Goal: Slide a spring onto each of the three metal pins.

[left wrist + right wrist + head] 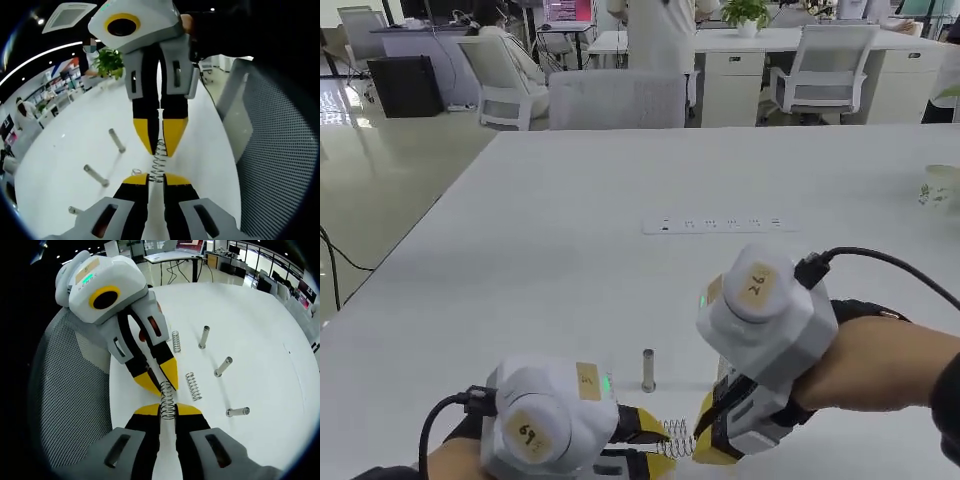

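A spring (168, 399) is held over the white table (570, 250), stretched between the two grippers. One end of it is clamped by the closed jaws of the left gripper (155, 176), and the other end by the closed jaws of the right gripper (167, 411). Two more springs (193, 386) are lying on the table just beside. Three metal pins (223, 366) are seen standing a little further.

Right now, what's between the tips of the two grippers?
A spring spans the gap, one end pinched in the left gripper, the other in the right gripper, as the left gripper view shows.
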{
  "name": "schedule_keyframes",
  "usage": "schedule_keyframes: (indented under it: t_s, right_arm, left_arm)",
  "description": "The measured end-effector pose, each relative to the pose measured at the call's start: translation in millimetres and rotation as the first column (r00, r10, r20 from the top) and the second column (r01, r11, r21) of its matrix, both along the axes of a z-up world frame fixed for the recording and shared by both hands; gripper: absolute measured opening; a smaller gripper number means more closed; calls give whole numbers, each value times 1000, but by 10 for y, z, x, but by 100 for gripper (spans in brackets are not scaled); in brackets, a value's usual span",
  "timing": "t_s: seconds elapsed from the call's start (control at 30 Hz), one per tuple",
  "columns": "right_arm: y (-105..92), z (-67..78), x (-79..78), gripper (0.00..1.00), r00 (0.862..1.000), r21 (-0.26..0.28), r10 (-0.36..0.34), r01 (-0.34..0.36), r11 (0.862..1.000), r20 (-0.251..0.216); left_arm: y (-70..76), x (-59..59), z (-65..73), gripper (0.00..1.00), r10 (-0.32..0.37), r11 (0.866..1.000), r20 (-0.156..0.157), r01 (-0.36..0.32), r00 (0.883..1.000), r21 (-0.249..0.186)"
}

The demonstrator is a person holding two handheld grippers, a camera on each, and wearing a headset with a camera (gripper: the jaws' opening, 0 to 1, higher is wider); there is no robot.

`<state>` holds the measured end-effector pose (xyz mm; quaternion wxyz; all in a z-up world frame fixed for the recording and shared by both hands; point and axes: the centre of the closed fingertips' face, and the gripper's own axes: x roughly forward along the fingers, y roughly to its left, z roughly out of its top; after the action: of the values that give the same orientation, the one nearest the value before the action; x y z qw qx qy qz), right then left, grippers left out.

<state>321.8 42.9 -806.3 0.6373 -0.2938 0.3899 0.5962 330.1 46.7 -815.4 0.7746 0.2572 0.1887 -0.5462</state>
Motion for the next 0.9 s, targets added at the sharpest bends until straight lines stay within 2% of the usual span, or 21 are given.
schedule_keyframes:
  t_s: [0.2,0.27,0.4,0.47,0.53,0.63,0.77,0.9]
  right_arm:
    - [37,111,14,7,999,83,-37,40,996,-38]
    - [27,110,22,7,998,95,-40,44,995,-40]
    - [24,77,4,8,999,120,-34,38,992,-36]
    - [25,69,-11,11,998,138,-35,42,990,-54]
    - [5,45,-8,19,997,141,-45,54,988,-62]
    - [-50,-2,21,15,997,125,-52,58,990,-48]
    - [-39,15,22,11,997,140,-59,67,988,-56]
    - [-6,49,28,8,998,144,-59,64,987,-38]
  left_arm:
    - [-11,-8,31,3,16,999,-28,-17,1000,-50]
    - [-7,-4,35,2,22,998,-33,-24,999,-64]
    - [-3,-13,30,2,20,998,-34,-22,999,-65]
    - [2,-9,23,2,22,998,-32,-24,999,-64]
    - [9,1,30,2,30,997,-34,-32,999,-70]
    - [23,14,46,2,40,995,-41,-43,998,-84]
    - [25,29,67,2,52,993,-46,-56,998,-100]
    - [20,20,57,2,51,994,-49,-56,997,-95]
